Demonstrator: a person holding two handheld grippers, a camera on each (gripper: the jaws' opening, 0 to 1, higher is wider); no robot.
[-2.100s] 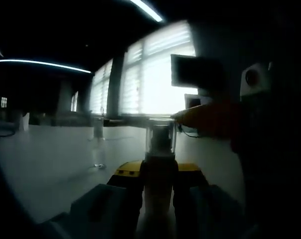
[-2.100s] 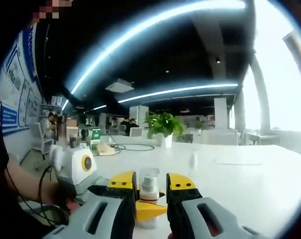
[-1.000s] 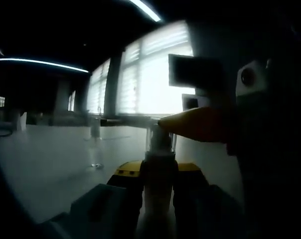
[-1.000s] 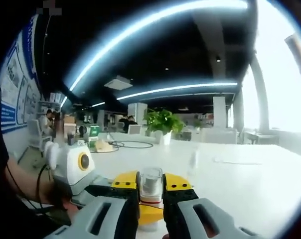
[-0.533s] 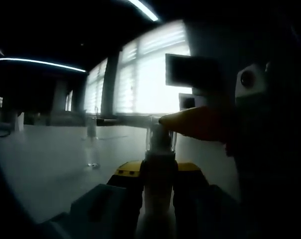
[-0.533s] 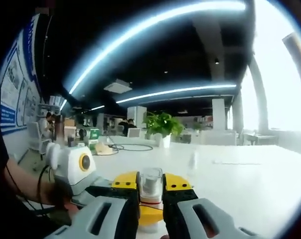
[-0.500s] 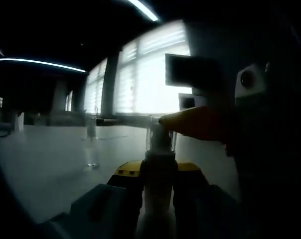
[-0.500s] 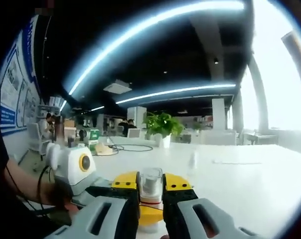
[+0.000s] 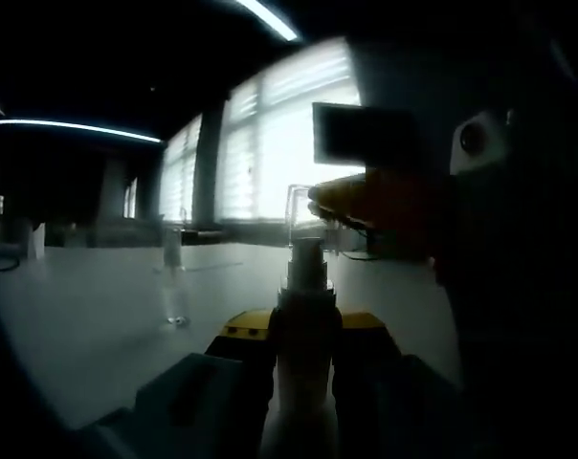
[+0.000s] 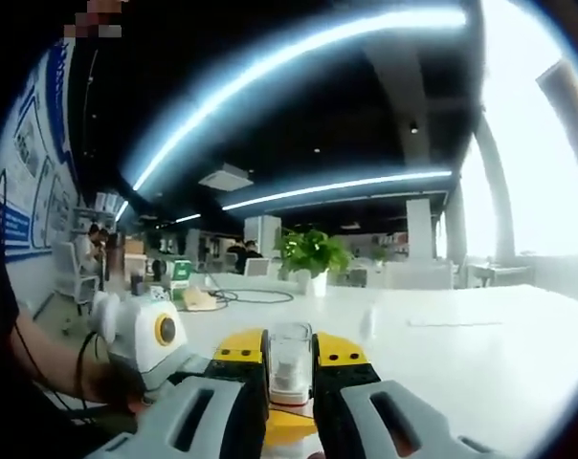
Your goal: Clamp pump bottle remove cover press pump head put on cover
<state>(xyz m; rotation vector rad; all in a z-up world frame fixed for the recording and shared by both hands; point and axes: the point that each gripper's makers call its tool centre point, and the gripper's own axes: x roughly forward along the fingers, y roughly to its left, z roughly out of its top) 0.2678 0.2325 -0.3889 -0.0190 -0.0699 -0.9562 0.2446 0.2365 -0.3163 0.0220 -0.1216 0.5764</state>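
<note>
My left gripper [image 9: 305, 330] is shut on the pump bottle [image 9: 305, 368], which stands upright between its yellow jaws. The bottle's pump head [image 9: 306, 260] is bare. Just above it hangs the clear cover [image 9: 301, 204], apart from the pump, held by my right gripper [image 9: 327, 199], which reaches in from the right. In the right gripper view the clear cover [image 10: 289, 368] sits clamped between the yellow jaws of my right gripper [image 10: 289, 346]. The left gripper [image 10: 284, 427] lies below it there; the bottle is hidden.
A white table [image 9: 88, 316] spreads to the left, with a small clear bottle [image 9: 175, 287] standing on it. Bright windows [image 9: 270, 153] lie behind. Farther off are a potted plant [image 10: 311, 251], cables [image 10: 246, 296] and seated people [image 10: 86, 251]. A person's arm [image 10: 35, 373] is at left.
My right gripper has lifted the clear cover up off the bottle, so the pump head now stands bare. The left gripper still clamps the bottle.
</note>
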